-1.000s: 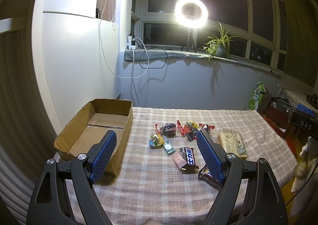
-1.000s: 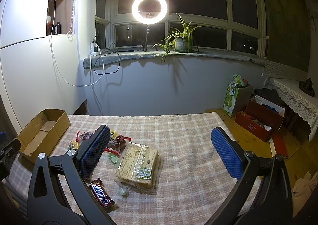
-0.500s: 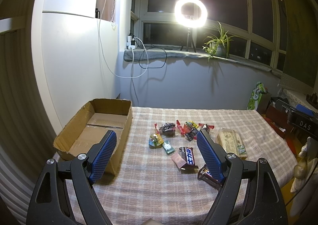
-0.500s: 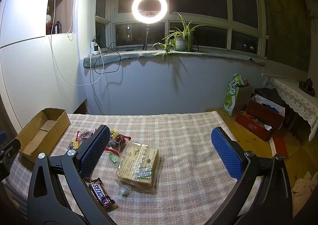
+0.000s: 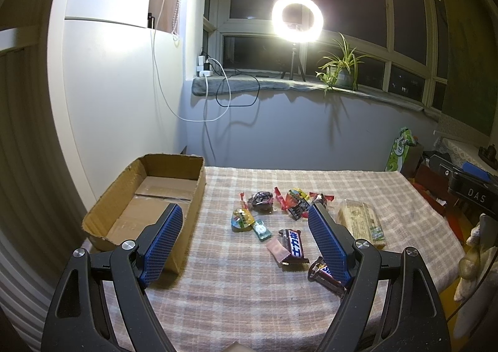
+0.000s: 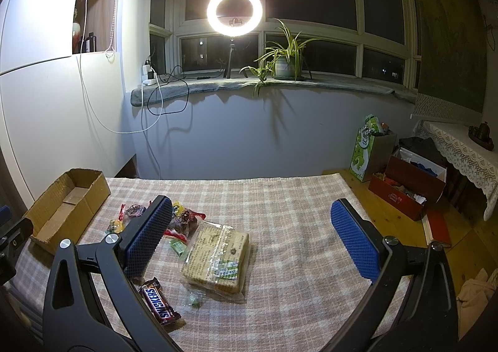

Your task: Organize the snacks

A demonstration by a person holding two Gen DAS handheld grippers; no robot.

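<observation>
Several wrapped snacks lie on the checked tablecloth [image 5: 249, 289]: a Snickers bar [image 5: 294, 244], a second Snickers bar [image 6: 158, 305], a round yellow candy [image 5: 241, 218], a dark candy [image 5: 263, 199] and a clear-wrapped cracker pack [image 6: 218, 255]. An empty cardboard box [image 5: 149, 205] stands at the table's left. My left gripper [image 5: 246, 212] is open above the near table, its fingers framing the candies. My right gripper [image 6: 250, 208] is open too, above the cracker pack [image 5: 362, 221], holding nothing.
A ring light [image 6: 235, 9] and a potted plant [image 6: 284, 56] stand on the windowsill behind the table. A white cabinet wall [image 5: 109, 87] is close to the box on the left. A green bag [image 6: 368, 146] and a red box [image 6: 407, 193] sit on the floor at right.
Both views have barely shifted; the left gripper has drifted slightly. Nothing was picked up or moved on the table.
</observation>
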